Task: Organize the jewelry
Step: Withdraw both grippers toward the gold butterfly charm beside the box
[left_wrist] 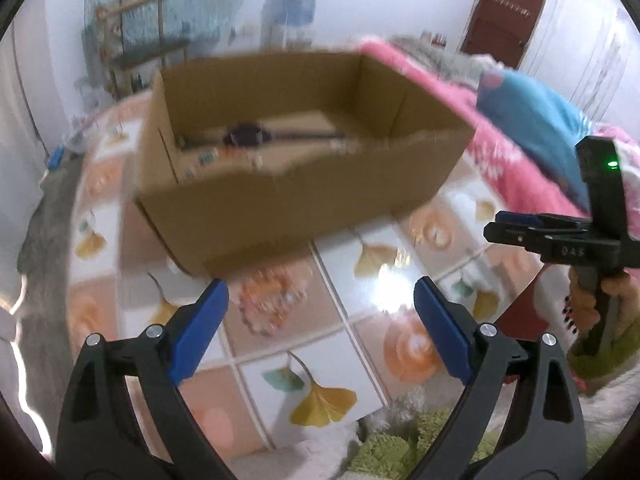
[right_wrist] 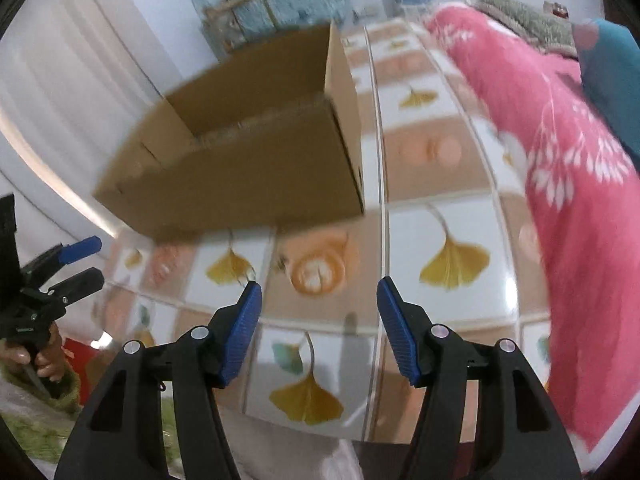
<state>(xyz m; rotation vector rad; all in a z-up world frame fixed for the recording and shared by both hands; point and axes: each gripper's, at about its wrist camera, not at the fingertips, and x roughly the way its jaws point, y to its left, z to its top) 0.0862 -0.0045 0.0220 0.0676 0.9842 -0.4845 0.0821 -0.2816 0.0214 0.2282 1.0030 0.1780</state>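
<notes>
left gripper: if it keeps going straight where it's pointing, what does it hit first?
Likely the tabletop just short of the box. The left gripper is open, empty, angled down at the cloth; depth is unclear, so possibly the box's near wall.

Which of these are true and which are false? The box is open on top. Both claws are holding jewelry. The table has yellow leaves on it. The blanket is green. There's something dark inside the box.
1. The cardboard box is open on top. True.
2. Both claws are holding jewelry. False: the left claw and the right claw both stand open with nothing between the blue pads.
3. The table has yellow leaves on it. True: its tiled covering shows yellow ginkgo leaves.
4. The blanket is green. False: it is pink with white leaf patterns.
5. Something dark lies inside the box. True: a dark object sits on the bottom, too blurred to identify.
</notes>
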